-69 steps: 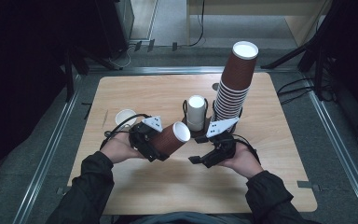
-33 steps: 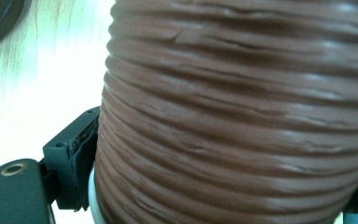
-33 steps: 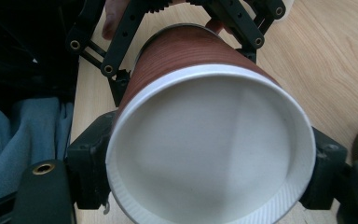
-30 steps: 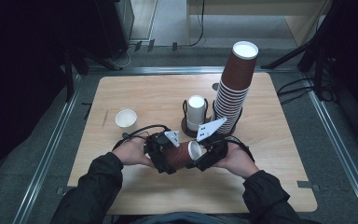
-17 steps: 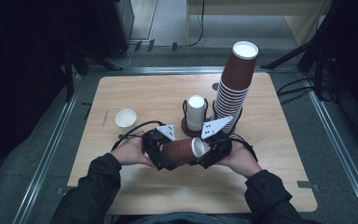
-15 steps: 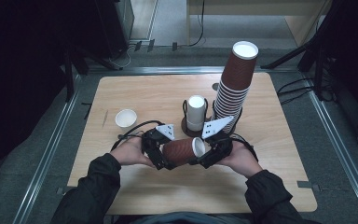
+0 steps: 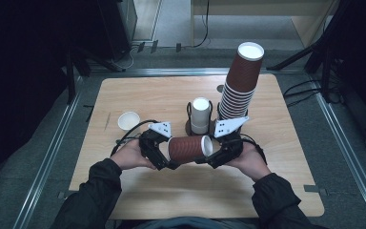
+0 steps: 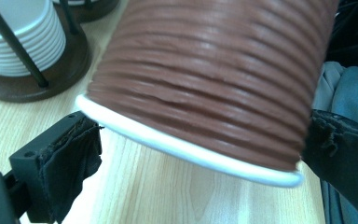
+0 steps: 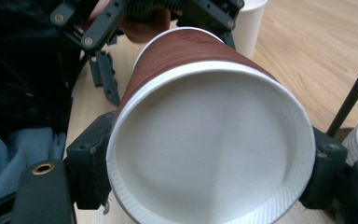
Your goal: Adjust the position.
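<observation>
A brown ribbed paper cup [image 7: 187,149] lies on its side, held just above the table between both hands. My left gripper [image 7: 169,152] is shut on it near its rolled white lip [image 8: 186,151], with cloth-padded jaws on either side. My right gripper [image 7: 209,153] is at the other end. In the right gripper view the cup's flat white end [image 9: 209,149] faces the camera. A black jaw presses against each side of that end. The cup [image 8: 214,79] hides most of the table in the left gripper view.
A tall stack of upturned brown cups [image 7: 240,86] stands behind the right hand. White cups [image 7: 200,114] sit in a dark wire holder just behind the held cup. A lone small white cup [image 7: 128,120] stands at the left. Bare wood table [image 7: 171,200] lies near the person.
My left gripper brought the brown cup down towards the front and turned it level. My right gripper moved in onto its white end. Nothing has shifted in the last half second.
</observation>
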`<act>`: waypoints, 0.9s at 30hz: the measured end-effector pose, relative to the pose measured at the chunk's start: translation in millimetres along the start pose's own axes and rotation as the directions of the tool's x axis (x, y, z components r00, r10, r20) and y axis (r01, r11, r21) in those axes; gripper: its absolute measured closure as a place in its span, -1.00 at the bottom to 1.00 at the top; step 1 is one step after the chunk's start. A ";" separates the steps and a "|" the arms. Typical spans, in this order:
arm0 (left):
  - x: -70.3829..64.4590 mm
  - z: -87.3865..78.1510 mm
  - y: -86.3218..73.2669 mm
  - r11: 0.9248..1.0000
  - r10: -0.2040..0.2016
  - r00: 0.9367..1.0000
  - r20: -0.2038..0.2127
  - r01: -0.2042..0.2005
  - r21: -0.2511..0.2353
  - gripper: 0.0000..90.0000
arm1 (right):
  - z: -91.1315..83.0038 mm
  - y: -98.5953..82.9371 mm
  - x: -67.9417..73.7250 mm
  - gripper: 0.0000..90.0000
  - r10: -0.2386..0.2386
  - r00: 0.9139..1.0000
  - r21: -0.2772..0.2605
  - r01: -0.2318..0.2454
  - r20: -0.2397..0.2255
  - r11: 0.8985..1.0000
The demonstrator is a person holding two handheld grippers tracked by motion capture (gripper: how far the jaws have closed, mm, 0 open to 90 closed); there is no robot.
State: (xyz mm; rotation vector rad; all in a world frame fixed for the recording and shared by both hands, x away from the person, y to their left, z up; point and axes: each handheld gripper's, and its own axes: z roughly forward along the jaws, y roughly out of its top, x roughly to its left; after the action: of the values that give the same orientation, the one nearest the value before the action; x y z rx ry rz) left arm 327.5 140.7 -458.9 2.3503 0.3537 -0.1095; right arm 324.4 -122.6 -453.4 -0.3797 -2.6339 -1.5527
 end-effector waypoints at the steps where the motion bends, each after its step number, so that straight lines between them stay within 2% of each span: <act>1: -0.6 -0.1 0.4 1.000 0.007 1.000 0.006 -0.007 -0.005 -1.00 | -0.7 0.4 -0.2 -0.51 -0.002 1.000 -0.013 0.002 -0.005 1.000; 8: -3.9 0.4 2.1 0.999 0.005 0.999 0.032 -0.004 -0.043 -1.00 | -5.7 3.1 0.8 -0.51 0.009 1.000 -0.084 -0.010 -0.013 0.996; 16: -6.4 1.8 4.1 0.998 0.014 0.999 0.040 -0.012 -0.061 -1.00 | -4.3 3.6 1.1 -0.51 0.010 1.000 -0.090 -0.011 -0.007 0.996; 22: -7.5 0.5 4.9 0.995 0.014 0.998 0.056 -0.008 -0.097 -1.00 | -4.2 3.9 0.5 -0.50 0.023 1.000 -0.118 -0.025 -0.019 0.993; 27: -7.5 -3.0 5.4 0.990 0.007 0.998 0.060 0.002 -0.144 -0.94 | -3.5 3.0 -0.4 -0.50 0.041 0.999 -0.142 -0.045 -0.028 0.989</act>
State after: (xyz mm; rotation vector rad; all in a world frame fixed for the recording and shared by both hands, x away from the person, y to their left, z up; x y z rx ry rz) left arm 321.7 137.4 -451.8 2.2001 0.3182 -0.1492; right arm 325.3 -124.3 -449.2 -0.4200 -2.4866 -1.7262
